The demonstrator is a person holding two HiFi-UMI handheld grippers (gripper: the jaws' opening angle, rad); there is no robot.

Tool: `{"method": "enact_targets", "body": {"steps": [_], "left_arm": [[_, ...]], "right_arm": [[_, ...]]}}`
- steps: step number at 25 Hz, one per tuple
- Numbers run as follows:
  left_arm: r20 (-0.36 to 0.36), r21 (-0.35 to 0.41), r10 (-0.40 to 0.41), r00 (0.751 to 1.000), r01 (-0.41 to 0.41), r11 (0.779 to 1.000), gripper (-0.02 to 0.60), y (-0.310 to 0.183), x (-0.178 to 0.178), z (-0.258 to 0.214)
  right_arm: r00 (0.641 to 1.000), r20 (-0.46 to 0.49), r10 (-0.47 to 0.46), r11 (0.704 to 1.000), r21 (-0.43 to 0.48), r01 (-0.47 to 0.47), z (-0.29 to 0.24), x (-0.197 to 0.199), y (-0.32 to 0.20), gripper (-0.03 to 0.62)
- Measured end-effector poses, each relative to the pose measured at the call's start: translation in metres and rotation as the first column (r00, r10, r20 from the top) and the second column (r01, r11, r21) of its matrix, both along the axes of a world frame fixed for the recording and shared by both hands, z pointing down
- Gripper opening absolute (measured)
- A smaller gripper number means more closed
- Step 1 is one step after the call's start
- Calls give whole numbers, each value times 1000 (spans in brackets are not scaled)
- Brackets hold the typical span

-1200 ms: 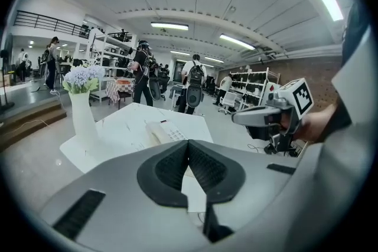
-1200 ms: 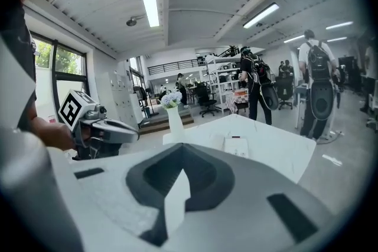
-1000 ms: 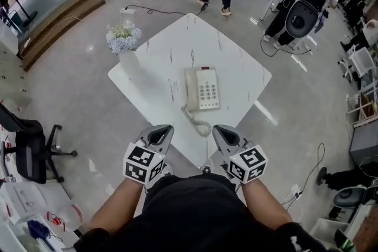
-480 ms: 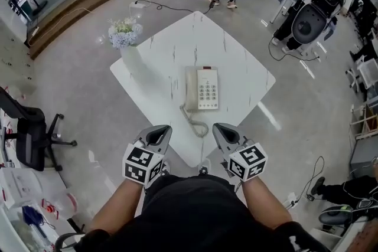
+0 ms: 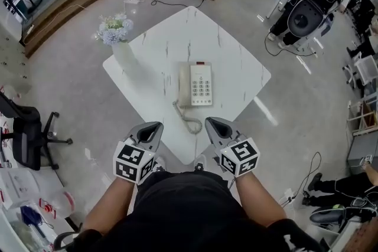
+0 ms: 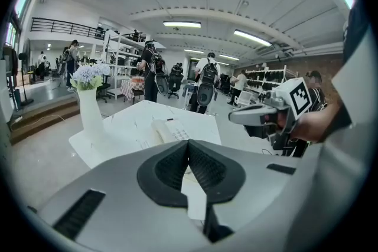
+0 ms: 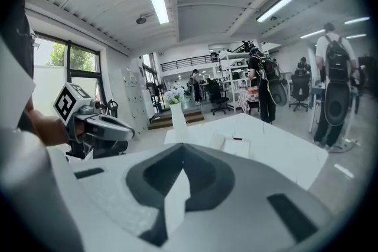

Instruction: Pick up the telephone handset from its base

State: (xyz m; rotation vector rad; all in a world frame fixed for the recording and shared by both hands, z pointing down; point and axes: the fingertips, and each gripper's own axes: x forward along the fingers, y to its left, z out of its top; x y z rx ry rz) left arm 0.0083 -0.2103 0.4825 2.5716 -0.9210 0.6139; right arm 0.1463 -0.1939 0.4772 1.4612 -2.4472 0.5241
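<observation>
Both my claws are shut tight and hold nothing. The left claw (image 5: 150,130) has its pads pressed together, and so does the right claw (image 5: 213,126). They hang side by side over the near corner of the white worktop (image 5: 236,62), close to my body. The handset (image 5: 184,84) is not lifted yet. It rests in its place on the left side of the base (image 5: 201,87), in the middle of the worktop, well ahead of both claws. Its long side runs straight away from me, from near to far. The curly cord (image 5: 188,120) trails from its near end toward the gap between my claws. The handset sits about midway between the two claws, so neither is much nearer. I think the left claw has the easier way in, because the right one would have to reach over the buttons. Whichever claw goes must open first. It should then close across the thin middle of the handset, from side to side.
</observation>
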Motion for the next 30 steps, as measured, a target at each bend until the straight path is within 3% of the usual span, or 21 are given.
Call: {"method": "enact_targets", "body": {"steps": [12,22,24,30], "left_arm": [[-2,-1,29,1000,-29,1000,3,-5,1,-1],[-8,4,48,999,-48,999,3,-8,3,-4],[-8,-1,51,999,-51,999,3,-6,3,-2],[-7,-8,52,999,-52,999,3,-4,1,1]], "right_arm": [[999,-46,13,1000,15,-12,1,-8,1,30],[998,-58,14,1000,0,-15,3,-9,-1,135],[998,-58,8,1000,-7,-8,4,-10,0,190],[999,-46,14,999,-31,-16,7,-12,-2,190]]}}
